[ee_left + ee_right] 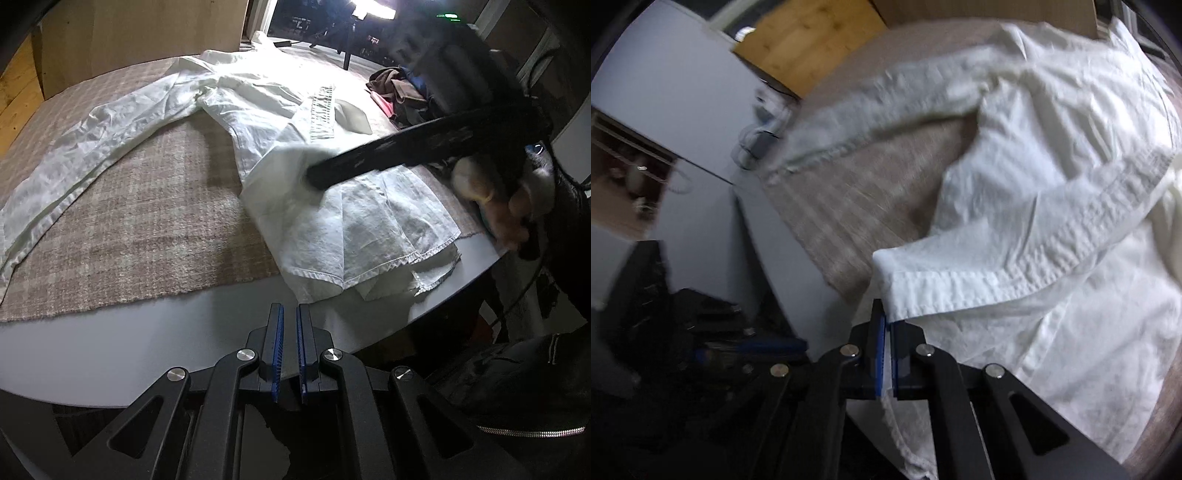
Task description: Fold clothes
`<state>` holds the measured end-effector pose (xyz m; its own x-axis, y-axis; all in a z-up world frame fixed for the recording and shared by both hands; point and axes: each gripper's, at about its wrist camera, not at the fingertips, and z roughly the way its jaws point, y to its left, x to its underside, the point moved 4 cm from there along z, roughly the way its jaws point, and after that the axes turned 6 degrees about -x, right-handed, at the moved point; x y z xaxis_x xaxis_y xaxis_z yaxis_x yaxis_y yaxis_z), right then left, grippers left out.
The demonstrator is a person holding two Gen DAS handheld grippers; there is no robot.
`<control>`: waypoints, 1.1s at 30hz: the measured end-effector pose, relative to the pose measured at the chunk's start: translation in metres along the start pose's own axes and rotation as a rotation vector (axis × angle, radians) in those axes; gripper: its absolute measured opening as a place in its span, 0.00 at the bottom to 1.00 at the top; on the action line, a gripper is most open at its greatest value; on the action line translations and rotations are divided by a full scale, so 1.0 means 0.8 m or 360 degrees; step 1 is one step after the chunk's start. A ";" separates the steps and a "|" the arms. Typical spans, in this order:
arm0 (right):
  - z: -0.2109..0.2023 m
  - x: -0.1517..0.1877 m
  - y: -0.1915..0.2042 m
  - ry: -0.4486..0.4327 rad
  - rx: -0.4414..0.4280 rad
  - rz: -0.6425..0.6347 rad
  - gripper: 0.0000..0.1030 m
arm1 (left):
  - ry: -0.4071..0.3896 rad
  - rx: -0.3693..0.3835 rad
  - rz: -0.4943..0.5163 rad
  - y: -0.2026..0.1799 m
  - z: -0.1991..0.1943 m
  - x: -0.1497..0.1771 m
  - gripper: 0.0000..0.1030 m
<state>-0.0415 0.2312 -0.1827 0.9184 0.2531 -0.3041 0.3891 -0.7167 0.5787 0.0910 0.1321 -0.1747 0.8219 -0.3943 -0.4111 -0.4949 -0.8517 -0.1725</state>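
Observation:
A white long-sleeved shirt [280, 122] lies on a beige checked cloth [147, 229], one sleeve [74, 158] stretched out to the left. My left gripper [290, 317] is almost shut and empty, held over the table's front edge, short of the shirt's hem. My right gripper [888, 325] is shut on the shirt's sleeve cuff [923, 291] and holds it over the shirt's body [1071, 332]. In the left wrist view the right gripper [314, 177] shows as a blurred black bar over the shirt's lower part.
The grey table [129, 347] has its front edge under my left gripper. A pile of dark and red clothes [399, 96] sits at the back right. A wooden panel [147, 37] stands behind the table. The person's dark jacket [535, 387] is at the right.

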 end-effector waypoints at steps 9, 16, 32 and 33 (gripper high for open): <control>-0.120 0.037 -0.028 -0.0136 -0.0022 0.0021 0.02 | -0.0006 0.0013 0.0082 -0.016 -0.001 -0.007 0.05; -0.170 0.125 -0.095 -0.0113 0.0193 0.0220 0.02 | 0.0030 0.0026 0.0125 -0.026 0.015 -0.017 0.06; -0.158 0.155 -0.068 0.0020 0.0519 0.0106 0.18 | 0.0086 -0.0071 0.0071 -0.003 0.016 0.007 0.13; -0.141 0.142 -0.042 0.0019 0.0472 -0.0006 0.24 | 0.0082 -0.0070 0.0062 -0.001 0.014 0.009 0.13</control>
<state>0.0582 0.3570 -0.1515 0.9184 0.2626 -0.2959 0.3564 -0.8739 0.3307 0.0937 0.1339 -0.1877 0.8163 -0.4437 -0.3699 -0.5148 -0.8492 -0.1175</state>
